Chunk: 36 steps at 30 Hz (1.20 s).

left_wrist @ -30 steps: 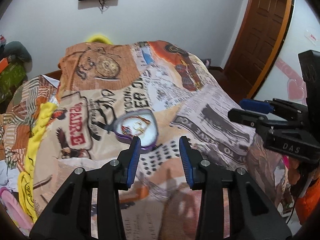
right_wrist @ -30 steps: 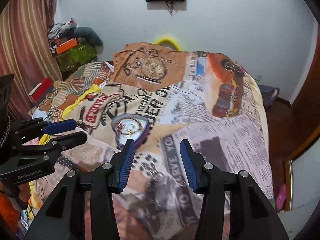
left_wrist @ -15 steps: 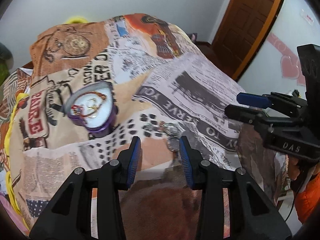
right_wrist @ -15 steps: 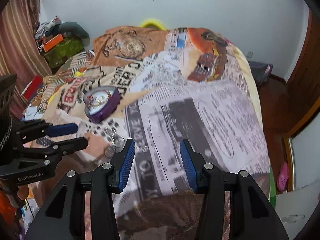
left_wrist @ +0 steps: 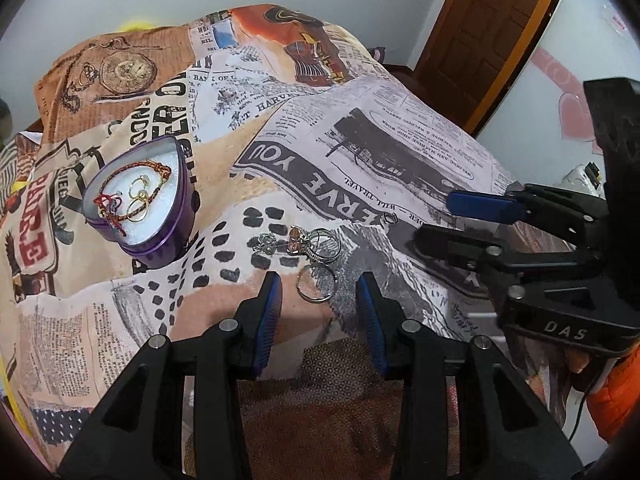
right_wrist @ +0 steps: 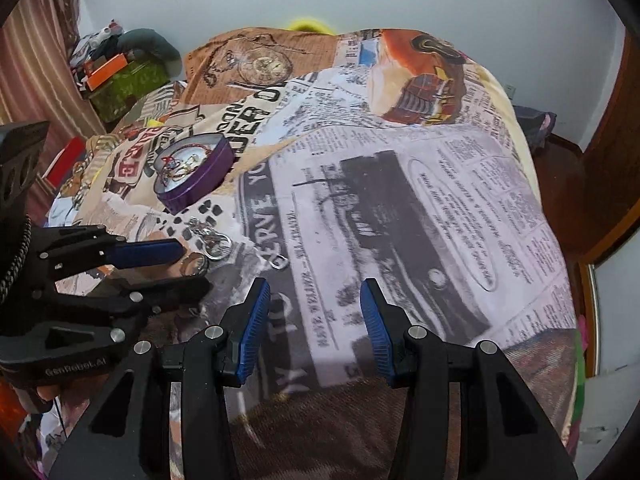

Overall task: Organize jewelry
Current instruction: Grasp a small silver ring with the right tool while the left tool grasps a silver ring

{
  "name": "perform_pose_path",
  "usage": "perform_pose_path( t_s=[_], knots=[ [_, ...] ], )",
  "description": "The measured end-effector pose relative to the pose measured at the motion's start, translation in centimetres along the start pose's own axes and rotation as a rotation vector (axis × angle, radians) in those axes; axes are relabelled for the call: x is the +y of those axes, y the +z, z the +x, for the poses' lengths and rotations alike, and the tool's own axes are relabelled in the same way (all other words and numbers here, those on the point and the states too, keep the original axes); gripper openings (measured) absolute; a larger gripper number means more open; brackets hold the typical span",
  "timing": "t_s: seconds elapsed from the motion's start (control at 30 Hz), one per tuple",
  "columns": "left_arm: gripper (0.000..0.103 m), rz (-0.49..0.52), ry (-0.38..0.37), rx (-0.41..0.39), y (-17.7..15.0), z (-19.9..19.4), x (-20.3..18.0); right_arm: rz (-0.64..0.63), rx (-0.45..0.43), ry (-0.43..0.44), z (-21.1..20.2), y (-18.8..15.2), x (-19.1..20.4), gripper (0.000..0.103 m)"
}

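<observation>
A purple heart-shaped box lies open on the printed bedspread, holding a red cord bracelet and gold rings. It also shows in the right wrist view. A small heap of silver rings and earrings lies right of the box, with one silver ring nearest me and one tiny ring apart to the right. My left gripper is open and empty, its jaws either side of the nearest ring. My right gripper is open and empty over the newspaper print, right of the heap.
The bedspread drops off at the right edge toward a wooden door. Clutter and a green box stand at the far left by a curtain. A white wall is behind the bed.
Both grippers have tipped down and moved in over the bed. The heap of rings has come into view, and the left gripper now stands just before the nearest ring.
</observation>
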<state>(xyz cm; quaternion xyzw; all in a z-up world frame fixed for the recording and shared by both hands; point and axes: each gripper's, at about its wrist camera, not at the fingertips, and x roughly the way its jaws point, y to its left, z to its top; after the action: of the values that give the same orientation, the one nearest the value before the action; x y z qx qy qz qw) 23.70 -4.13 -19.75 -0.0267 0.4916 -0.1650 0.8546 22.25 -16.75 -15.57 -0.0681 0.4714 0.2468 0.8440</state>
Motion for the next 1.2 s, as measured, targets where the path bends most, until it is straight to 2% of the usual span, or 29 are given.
perform_pose_path(
  t_s=[0.07,0.2,0.23,0.33,0.57,0.87,1.2],
  knots=[
    [0.036,-0.001,0.0,-0.006,-0.1,0.0,0.1,-0.009,-0.002,0.004,0.4,0.2,0.3,0.043],
    [0.02,-0.013,0.011,-0.016,-0.1,0.1,0.7,-0.026,-0.001,0.012,1.3,0.7,0.7,0.043],
    [0.02,-0.023,0.003,-0.017,-0.1,0.1,1.0,-0.028,0.002,0.013,1.6,0.8,0.7,0.042],
    [0.02,-0.04,-0.015,-0.023,-0.1,0.2,1.3,-0.04,0.009,0.013,2.1,1.0,0.9,0.033],
    [0.02,-0.026,0.007,-0.045,-0.4,0.0,1.0,-0.046,0.008,0.008,2.7,1.0,1.1,0.01],
    [0.02,-0.043,0.045,-0.078,-1.1,-1.8,1.6,-0.029,-0.02,0.018,1.0,1.2,1.3,0.01],
    [0.02,-0.073,0.067,-0.169,-0.5,-6.2,3.4,-0.022,-0.134,-0.017,-3.6,3.4,2.1,0.01]
  ],
)
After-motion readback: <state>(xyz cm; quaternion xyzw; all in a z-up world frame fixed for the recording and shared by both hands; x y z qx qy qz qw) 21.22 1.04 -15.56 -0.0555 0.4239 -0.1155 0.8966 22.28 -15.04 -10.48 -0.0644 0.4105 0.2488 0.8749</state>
